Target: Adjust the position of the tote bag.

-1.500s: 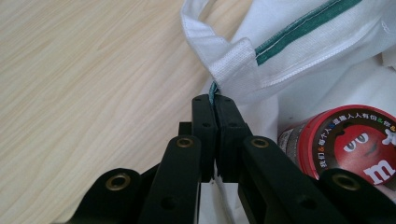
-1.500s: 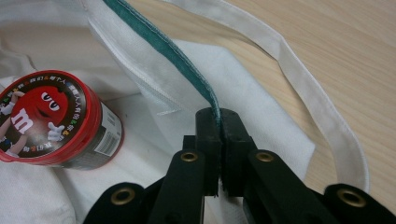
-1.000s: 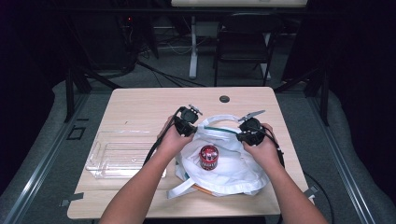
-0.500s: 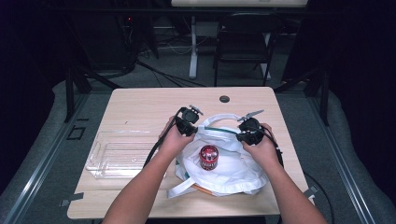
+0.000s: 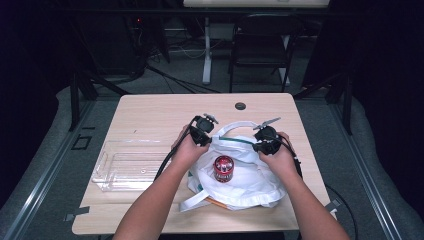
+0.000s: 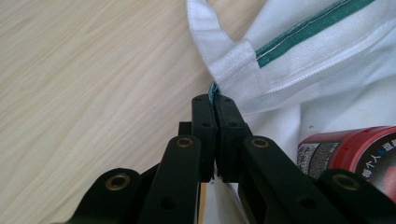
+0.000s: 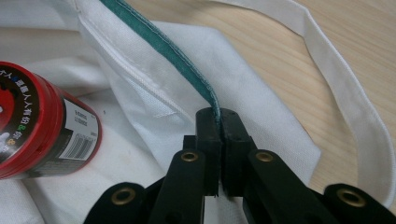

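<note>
A white cloth bag (image 5: 245, 175) with a green-trimmed rim lies on the wooden table (image 5: 150, 112). A red can (image 5: 223, 168) lies on its side on the bag between my hands. My left gripper (image 5: 212, 137) is shut on the bag's green rim (image 6: 213, 91) beside a white handle (image 6: 205, 32). The can (image 6: 350, 149) lies to the right of its jaws. My right gripper (image 5: 257, 146) is shut on the rim's green edge (image 7: 187, 65) at the bag's other side, with the can (image 7: 37, 135) at its left and a white handle (image 7: 345, 70) looping at its right.
A clear plastic tray (image 5: 132, 165) rests on the table left of the bag. A round dark grommet (image 5: 240, 106) sits near the table's far edge. Something orange (image 5: 217, 202) pokes out under the bag's front. A chair (image 5: 260, 45) and cables stand beyond the table.
</note>
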